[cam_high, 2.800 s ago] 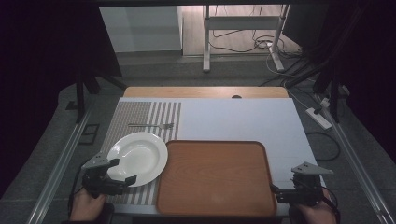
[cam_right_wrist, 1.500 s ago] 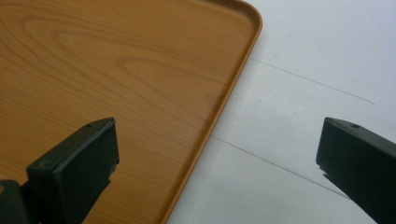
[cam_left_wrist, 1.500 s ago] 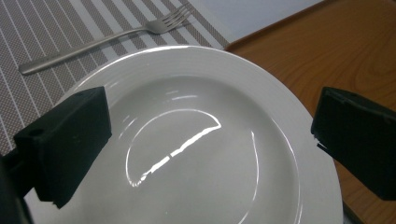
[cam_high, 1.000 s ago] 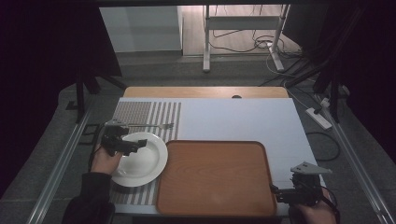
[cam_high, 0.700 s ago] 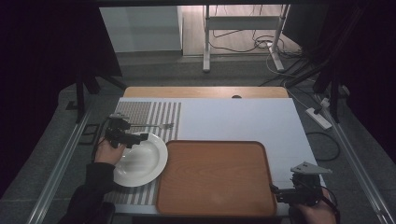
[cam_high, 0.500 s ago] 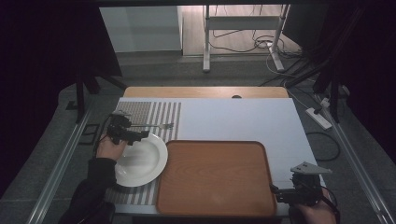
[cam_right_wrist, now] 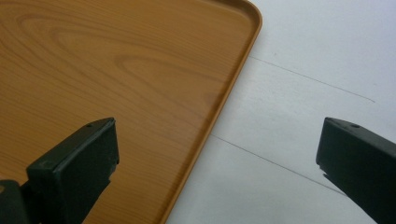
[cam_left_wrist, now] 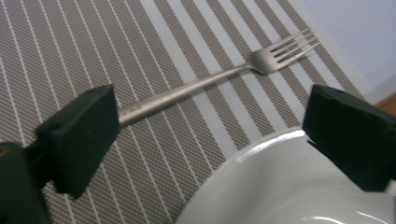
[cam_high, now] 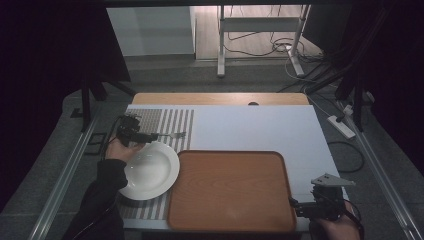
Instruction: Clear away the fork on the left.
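Since the earliest frame my left gripper [cam_high: 150, 135] has travelled from the near edge of the plate [cam_high: 150, 172] up past its far rim to the fork [cam_high: 167, 135], while my right gripper [cam_high: 300, 207] has kept its place at the near right corner of the tray [cam_high: 232, 192]. The left jaws have just been closing a little, yet they stand wide, and in the left gripper view the fork's handle [cam_left_wrist: 187, 93] runs across the gap with nothing pressing on it; one end passes behind the left pad [cam_left_wrist: 77, 135], though I cannot tell whether it touches.

The fork lies flat on the striped placemat [cam_high: 175, 120], just beyond the plate's rim, tines pointing toward the white table surface [cam_high: 260, 127]. The right pad hangs over the plate's edge [cam_left_wrist: 280, 186].

I judge this to be the reach-and-align step of picking up the fork: the claw straddles the handle but has not gripped.

Next I need to bring the jaws down low enough for the pads to meet the thin handle against the mat, keep the right pad from knocking the plate's rim, then close firmly. The handle is slim and flat, so a shallow grip may slip.

My right claw stands wide with nothing in it, one pad over the wooden tray [cam_right_wrist: 116, 70], the other over the white table [cam_right_wrist: 303, 56].
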